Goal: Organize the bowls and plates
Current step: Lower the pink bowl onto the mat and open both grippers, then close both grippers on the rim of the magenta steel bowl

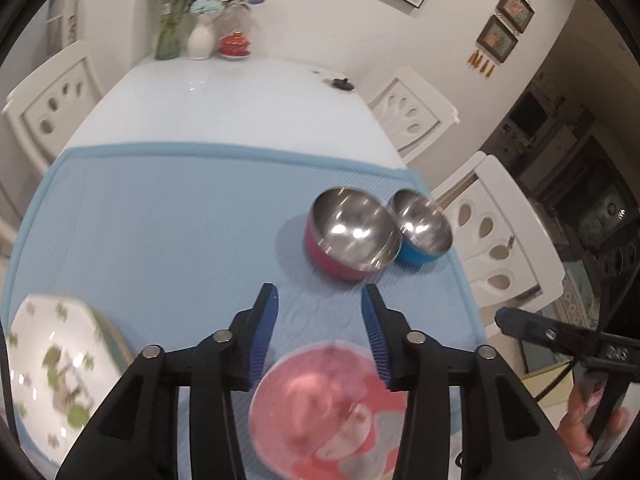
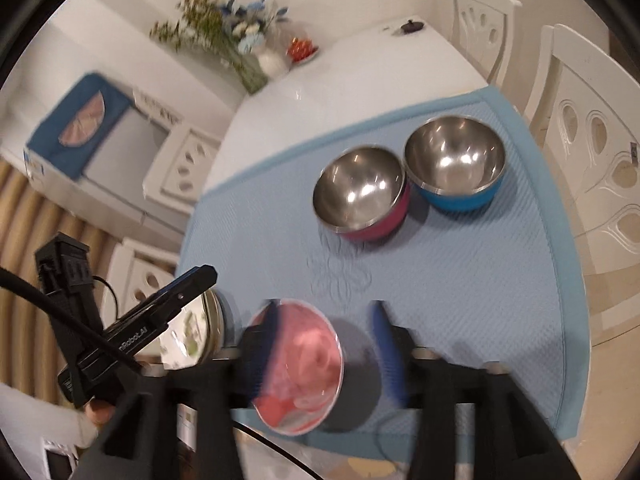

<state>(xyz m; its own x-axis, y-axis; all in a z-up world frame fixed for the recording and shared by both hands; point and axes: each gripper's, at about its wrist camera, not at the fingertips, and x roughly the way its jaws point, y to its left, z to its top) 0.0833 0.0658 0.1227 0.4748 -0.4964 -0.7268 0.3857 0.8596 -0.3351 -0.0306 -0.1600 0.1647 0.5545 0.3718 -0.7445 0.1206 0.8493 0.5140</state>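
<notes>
A pink plate (image 1: 320,408) lies on the blue mat (image 1: 180,220) just under my left gripper (image 1: 319,290), whose blue pads stand apart above it and press on nothing. In the right wrist view the same pink plate (image 2: 304,364) is blurred, with a dark shadow at its right; my right gripper (image 2: 324,306) is open over it, its left pad overlapping the rim. A white plate with green print (image 1: 52,372) sits at the mat's left edge. Two steel bowls stand side by side, one magenta outside (image 1: 352,232), one blue outside (image 1: 422,226).
White chairs (image 1: 500,240) flank the white table (image 1: 240,96). Vases with flowers (image 1: 200,36) and a red lidded cup (image 1: 236,44) stand at its far end, with a small dark object (image 1: 340,83) near the right edge. A hand holds the other gripper's handle (image 1: 580,428).
</notes>
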